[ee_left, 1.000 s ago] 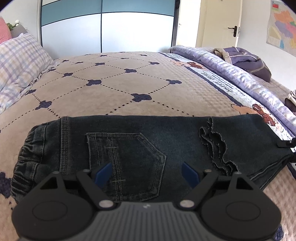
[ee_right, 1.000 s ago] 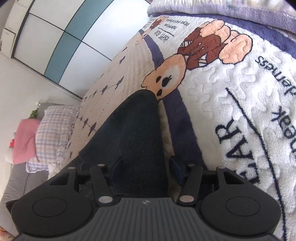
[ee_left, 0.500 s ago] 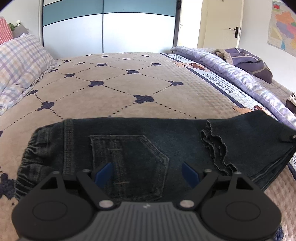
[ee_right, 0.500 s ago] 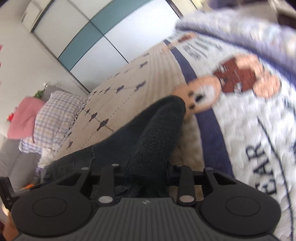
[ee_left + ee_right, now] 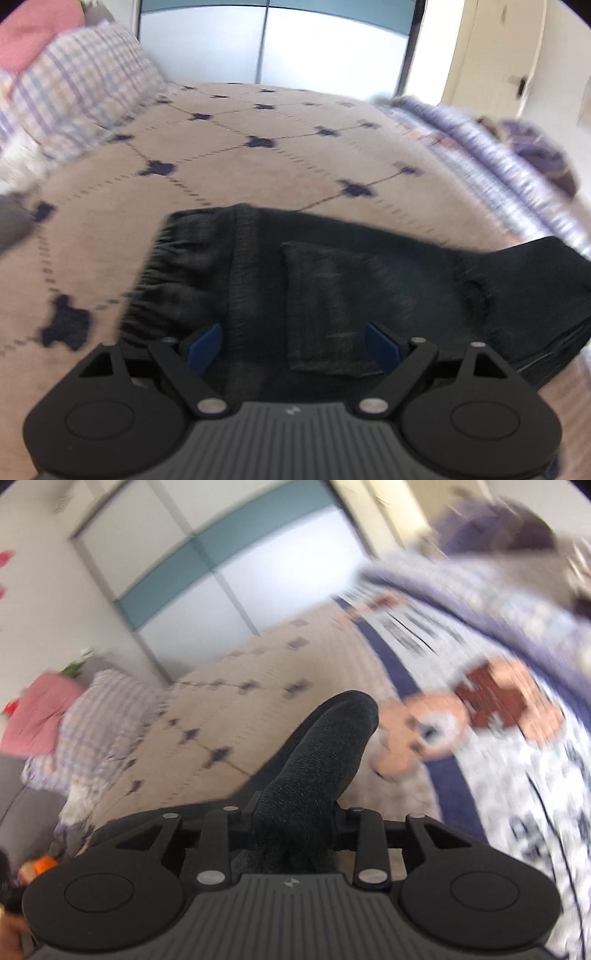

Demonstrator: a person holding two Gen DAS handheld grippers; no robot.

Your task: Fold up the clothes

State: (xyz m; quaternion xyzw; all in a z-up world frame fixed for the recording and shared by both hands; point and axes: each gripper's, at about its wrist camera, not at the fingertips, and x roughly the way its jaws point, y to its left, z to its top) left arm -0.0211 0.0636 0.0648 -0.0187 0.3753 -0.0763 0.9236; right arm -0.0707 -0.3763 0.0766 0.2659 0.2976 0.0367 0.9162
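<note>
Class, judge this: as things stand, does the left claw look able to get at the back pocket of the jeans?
Probably yes. The left claw, its jaws opening with no cloth pinched, hangs just above the pocket on the jeans, and nothing lies between them.

free: bedspread [image 5: 258, 173] beyond jeans [image 5: 332, 280] | blocked: pillow [image 5: 81, 92] left, blanket ridge [image 5: 491, 155] right

Bright daylight fills both views — strong motion blur smears bedspread [image 5: 258, 166] and blanket [image 5: 517, 738], and fisheye corners go dark.
</note>
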